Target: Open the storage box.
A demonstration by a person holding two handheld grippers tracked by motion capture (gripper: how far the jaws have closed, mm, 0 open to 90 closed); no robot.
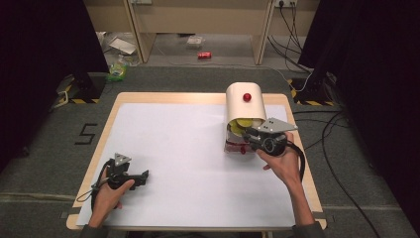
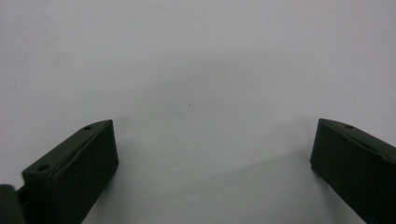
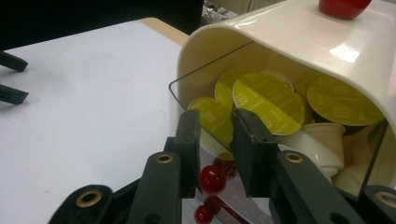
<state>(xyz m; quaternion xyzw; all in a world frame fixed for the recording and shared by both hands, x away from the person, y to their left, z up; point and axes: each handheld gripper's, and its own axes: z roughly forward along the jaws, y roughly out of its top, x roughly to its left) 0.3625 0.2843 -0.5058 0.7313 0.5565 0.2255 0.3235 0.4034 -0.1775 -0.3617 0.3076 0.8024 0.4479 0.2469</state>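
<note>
Capsule box [image 3: 299, 42], right tongs [image 3: 215, 140] narrowly parted at its clear door.

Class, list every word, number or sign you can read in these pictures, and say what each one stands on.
"5": black mark on the grey floor left of the table.
Print on the yellow-green capsule lids inside the cream container: too blurred to read.
Red can on the far floor: too small to read.
</note>
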